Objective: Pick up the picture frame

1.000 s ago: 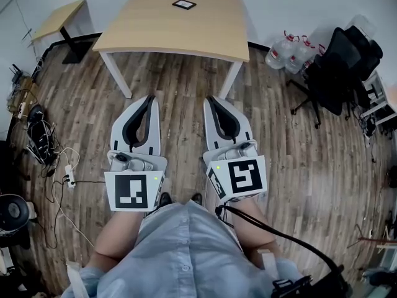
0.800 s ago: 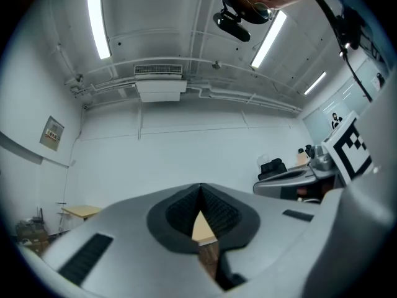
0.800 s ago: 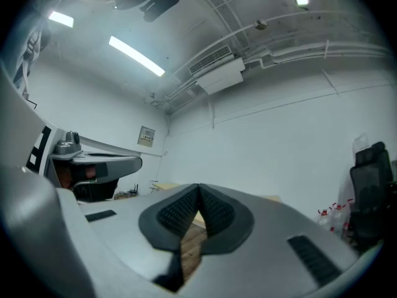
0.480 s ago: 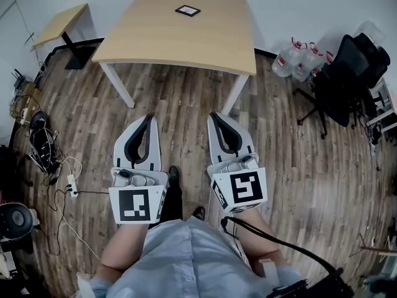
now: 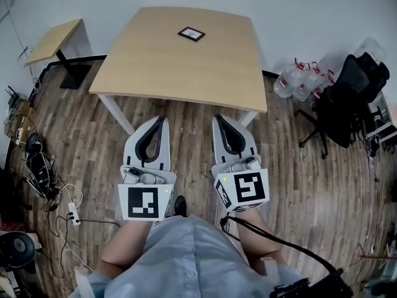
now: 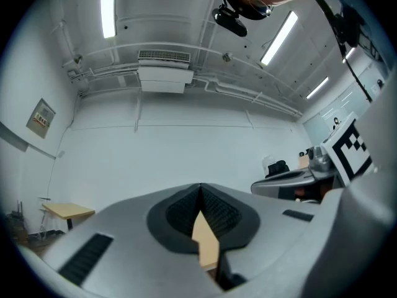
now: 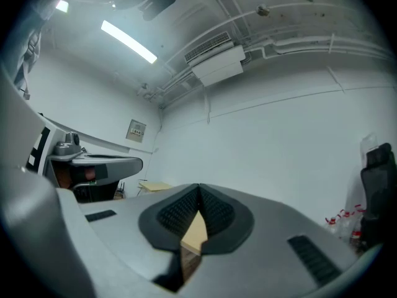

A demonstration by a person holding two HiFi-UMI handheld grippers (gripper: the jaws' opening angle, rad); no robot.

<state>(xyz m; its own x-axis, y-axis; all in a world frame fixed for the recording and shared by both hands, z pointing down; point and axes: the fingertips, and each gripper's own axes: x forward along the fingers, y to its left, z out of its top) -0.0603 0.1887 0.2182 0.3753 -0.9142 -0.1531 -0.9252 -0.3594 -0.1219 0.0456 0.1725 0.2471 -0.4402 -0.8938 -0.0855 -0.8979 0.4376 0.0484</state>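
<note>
A small dark picture frame (image 5: 191, 34) lies flat near the far edge of the light wooden table (image 5: 186, 67). My left gripper (image 5: 163, 118) and right gripper (image 5: 218, 117) are held side by side over the floor, just short of the table's front edge, tips pointing at it. Both are shut with nothing between the jaws. In the left gripper view the closed left gripper (image 6: 200, 186) aims at a white wall, with a sliver of tabletop showing in the gap. The right gripper view shows the closed right gripper (image 7: 198, 187) the same way. The frame appears in neither gripper view.
A small side table (image 5: 54, 37) stands at the back left. Water bottles (image 5: 302, 79) and a black office chair (image 5: 348, 89) are at the right. Cables and a power strip (image 5: 43, 166) lie on the wooden floor at the left.
The person has stepped forward: the table and frame sit lower and larger in the head view, and both gripper tips are now close to the table's front edge. Both stayed shut.
</note>
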